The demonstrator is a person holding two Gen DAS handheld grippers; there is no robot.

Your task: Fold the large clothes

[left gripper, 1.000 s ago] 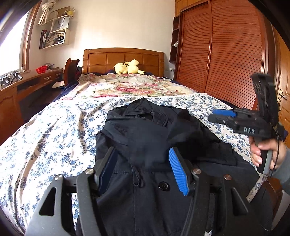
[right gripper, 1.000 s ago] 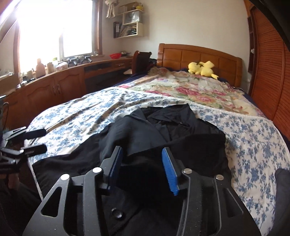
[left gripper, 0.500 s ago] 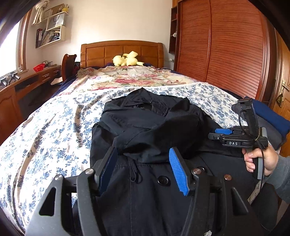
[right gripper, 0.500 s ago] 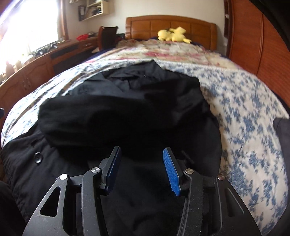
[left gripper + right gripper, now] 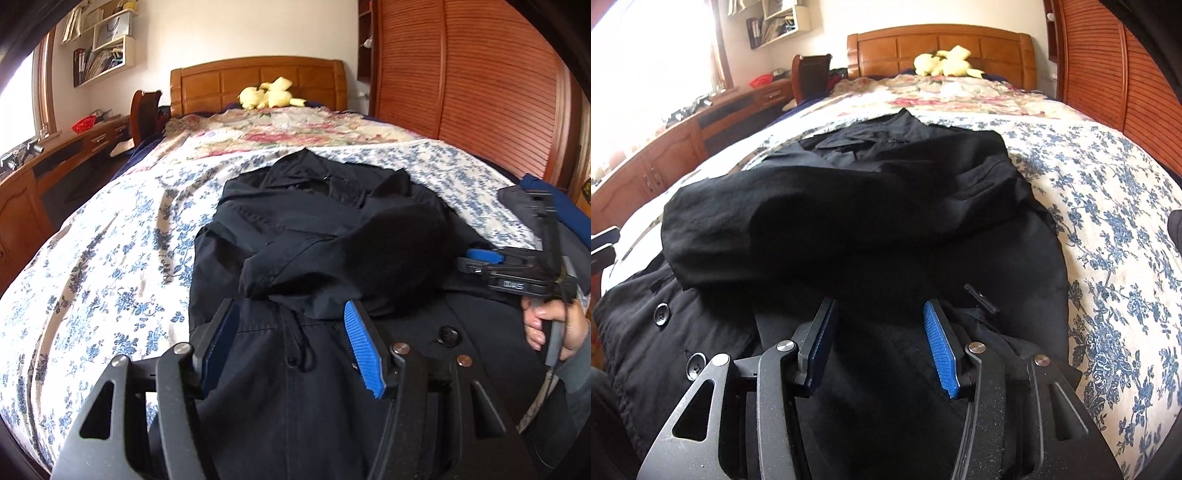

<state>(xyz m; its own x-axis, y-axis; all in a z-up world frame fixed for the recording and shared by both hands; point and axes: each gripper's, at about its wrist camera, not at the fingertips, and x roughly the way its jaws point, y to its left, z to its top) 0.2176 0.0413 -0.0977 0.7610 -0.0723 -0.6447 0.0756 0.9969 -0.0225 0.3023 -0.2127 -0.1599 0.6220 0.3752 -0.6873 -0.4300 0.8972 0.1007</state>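
A large black coat [image 5: 332, 236] lies spread on the bed, collar toward the headboard, both sleeves folded across its chest. It fills the right wrist view [image 5: 871, 206] too. My left gripper [image 5: 291, 325] is open and empty, low over the coat's lower front near the drawstring. My right gripper [image 5: 879, 321] is open and empty, low over the coat's lower right part; it also shows from the side in the left wrist view [image 5: 476, 258], held in a hand at the coat's right edge.
The bed has a blue floral sheet [image 5: 110, 266], a rose quilt [image 5: 288, 133] and a yellow plush toy [image 5: 269, 98] by the wooden headboard. A desk and chair [image 5: 146, 114] stand on the left, a wardrobe [image 5: 480, 81] on the right.
Both grippers have dropped lower and closer to the coat. The right gripper came down from above the bed's right side to the coat's right edge. Both stayed open.
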